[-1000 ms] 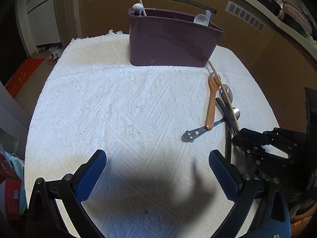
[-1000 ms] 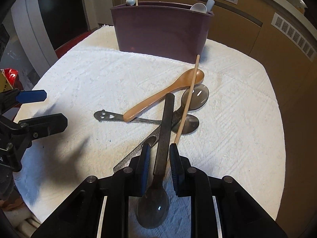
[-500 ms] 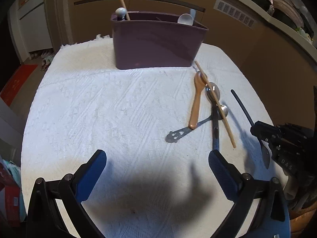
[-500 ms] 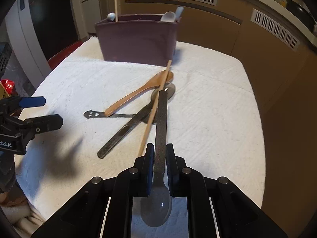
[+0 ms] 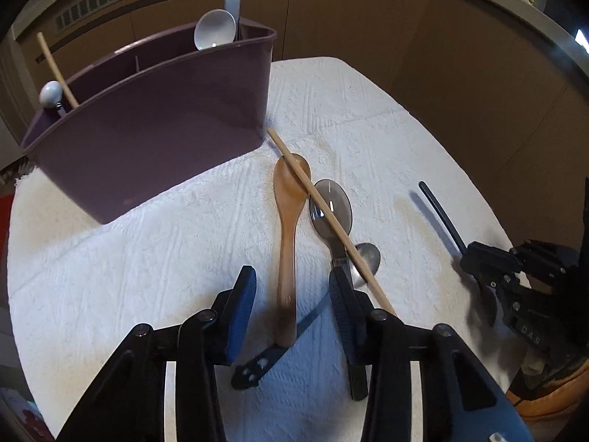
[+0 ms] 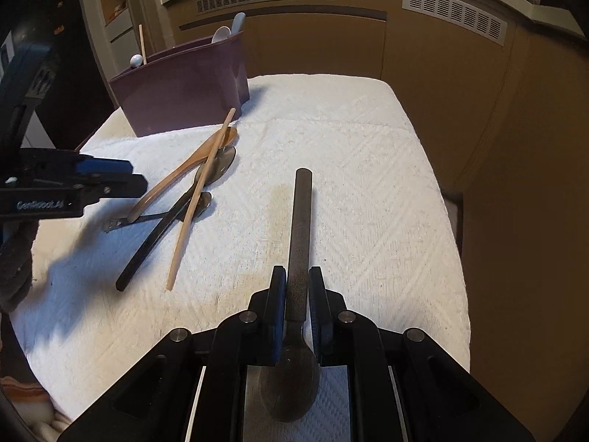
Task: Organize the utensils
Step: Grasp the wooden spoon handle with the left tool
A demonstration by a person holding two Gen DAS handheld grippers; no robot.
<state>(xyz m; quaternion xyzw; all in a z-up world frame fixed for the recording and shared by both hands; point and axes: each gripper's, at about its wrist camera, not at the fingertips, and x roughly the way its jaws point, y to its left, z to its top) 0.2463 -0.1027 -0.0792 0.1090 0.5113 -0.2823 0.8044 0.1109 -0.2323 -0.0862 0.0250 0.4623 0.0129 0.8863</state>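
A wooden spoon [image 5: 289, 213] lies on the white cloth under a chopstick [image 5: 331, 221], beside a smoky dark spoon [image 5: 331, 202] and a small metal spoon [image 5: 366, 258]. My left gripper [image 5: 292, 294] straddles the wooden spoon's handle; its jaws are closing and the blue pads [image 5: 243, 294] stand clear of the wood. My right gripper [image 6: 298, 287] is shut on a black-handled spoon [image 6: 302, 221], handle pointing forward, bowl back between the fingers, held off to the right of the pile [image 6: 184, 191]. The purple caddy [image 5: 154, 125] stands behind.
The caddy [image 6: 180, 88] holds a white spoon [image 5: 215, 31], a chopstick and a round-knobbed utensil. A flat metal utensil [image 5: 254, 368] lies under the wooden spoon's handle. The cloth-covered table [image 6: 368, 184] drops off at right toward brown cabinets [image 6: 478, 110].
My left gripper swung over to the utensil pile and its jaws narrowed around the wooden spoon's handle. My right gripper carried the black-handled spoon away to the right of the pile.
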